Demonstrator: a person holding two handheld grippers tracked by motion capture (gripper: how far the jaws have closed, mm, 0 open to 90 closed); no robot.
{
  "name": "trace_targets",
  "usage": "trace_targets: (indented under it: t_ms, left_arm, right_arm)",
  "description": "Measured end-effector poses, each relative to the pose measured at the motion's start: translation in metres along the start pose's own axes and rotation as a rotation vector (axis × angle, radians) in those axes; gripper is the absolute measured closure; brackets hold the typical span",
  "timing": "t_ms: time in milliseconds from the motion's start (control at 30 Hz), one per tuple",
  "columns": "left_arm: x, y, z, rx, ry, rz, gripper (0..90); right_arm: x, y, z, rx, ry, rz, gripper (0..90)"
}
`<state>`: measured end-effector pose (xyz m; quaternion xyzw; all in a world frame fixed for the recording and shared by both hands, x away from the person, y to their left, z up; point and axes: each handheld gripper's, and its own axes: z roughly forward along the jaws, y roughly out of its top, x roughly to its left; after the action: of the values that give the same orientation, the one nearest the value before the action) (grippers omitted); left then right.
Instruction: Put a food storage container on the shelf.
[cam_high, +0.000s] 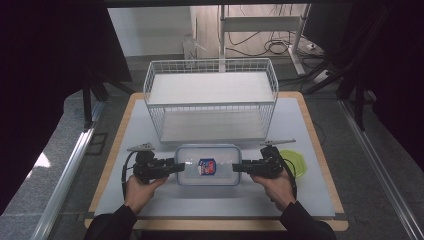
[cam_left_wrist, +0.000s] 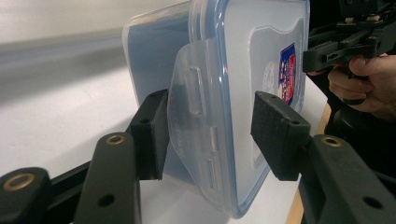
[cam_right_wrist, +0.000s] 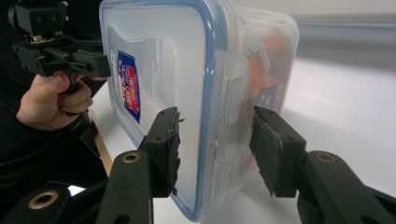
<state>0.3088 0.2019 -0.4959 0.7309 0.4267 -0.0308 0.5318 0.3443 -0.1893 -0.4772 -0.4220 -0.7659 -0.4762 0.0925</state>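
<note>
Clear lidded container (cam_high: 208, 165) sits near the table's front edge; left gripper (cam_high: 176, 165) and right gripper (cam_high: 239, 167) straddle its 2 end latches, jaws part-open, not yet pressing; stiff, light, slippery plastic

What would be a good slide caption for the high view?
Two hand-held grippers flank a clear lidded container before a white wire basket.

Beyond my work stands a white wire basket (cam_high: 210, 97), open at the top, set toward the far side of the counter (cam_high: 310, 200). A yellow-green lid (cam_high: 295, 162) lies flat near the counter's right edge, well apart from the basket. A white mat covers the wooden top.
</note>
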Motion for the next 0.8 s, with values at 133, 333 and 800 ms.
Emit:
trace_targets:
  t_ms: [133, 333, 800]
  left_arm:
    - [-0.002, 0.005, -0.004, -0.01, 0.004, 0.02, 48.3]
    - [-0.005, 0.016, -0.009, -0.029, 0.0, 0.032, 48.4]
    - [-0.019, 0.059, -0.026, -0.075, 0.012, 0.074, 48.5]
  right_arm:
    - [0.003, 0.004, -0.002, -0.011, 0.005, -0.013, 53.6]
    - [0.01, 0.018, -0.01, -0.044, 0.014, -0.051, 54.4]
    - [0.024, 0.056, -0.027, -0.097, 0.021, -0.094, 54.4]
